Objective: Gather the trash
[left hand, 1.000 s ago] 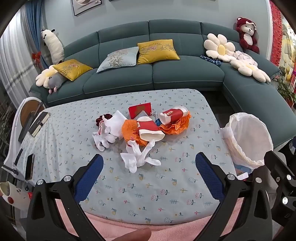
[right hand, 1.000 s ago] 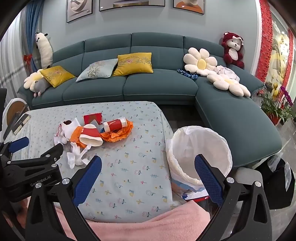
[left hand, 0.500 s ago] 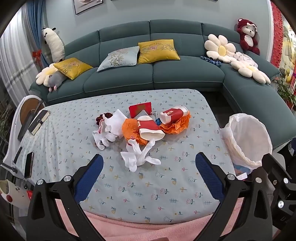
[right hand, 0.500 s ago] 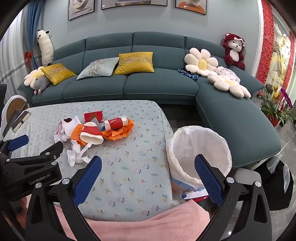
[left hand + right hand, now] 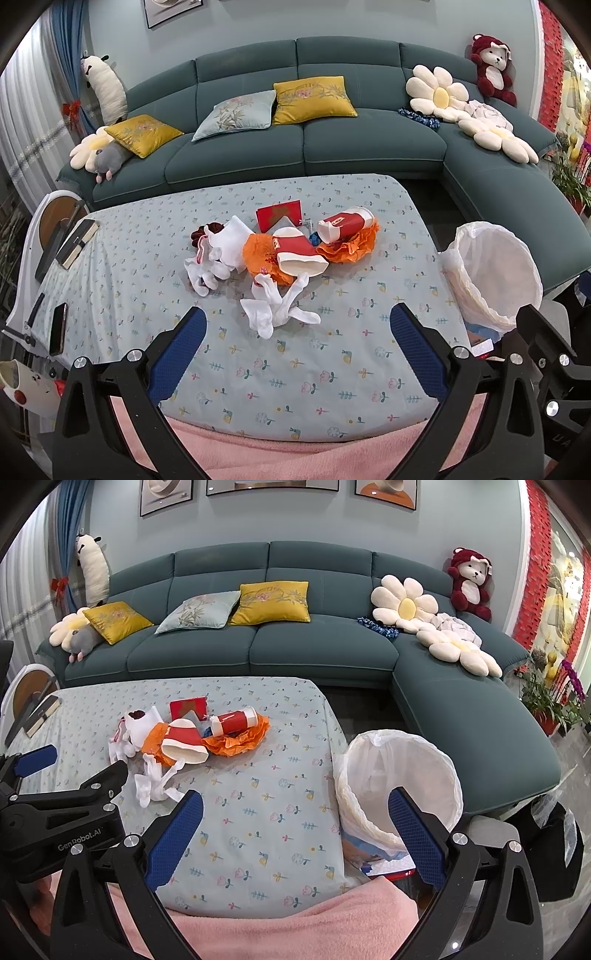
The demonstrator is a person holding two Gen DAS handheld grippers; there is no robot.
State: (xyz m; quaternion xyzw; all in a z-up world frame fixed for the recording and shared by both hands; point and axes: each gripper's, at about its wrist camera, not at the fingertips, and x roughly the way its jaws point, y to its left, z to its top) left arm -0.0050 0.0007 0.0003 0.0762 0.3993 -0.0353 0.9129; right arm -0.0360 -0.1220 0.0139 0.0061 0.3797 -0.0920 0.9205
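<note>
Left gripper (image 5: 295, 347) and right gripper (image 5: 295, 823) both spread wide, holding nothing, above floral table (image 5: 332, 369); paper cups (image 5: 295, 254), white bin (image 5: 495, 273) beyond

Teal sectional sofa (image 5: 332, 147) against pale blue wall (image 5: 295, 524), curtained left window (image 5: 22, 122).

paper cups (image 5: 300, 249): 2 | orange papers (image 5: 347, 246): 2 | red envelope (image 5: 279, 215): 1 | bin (image 5: 491, 273): 1
</note>
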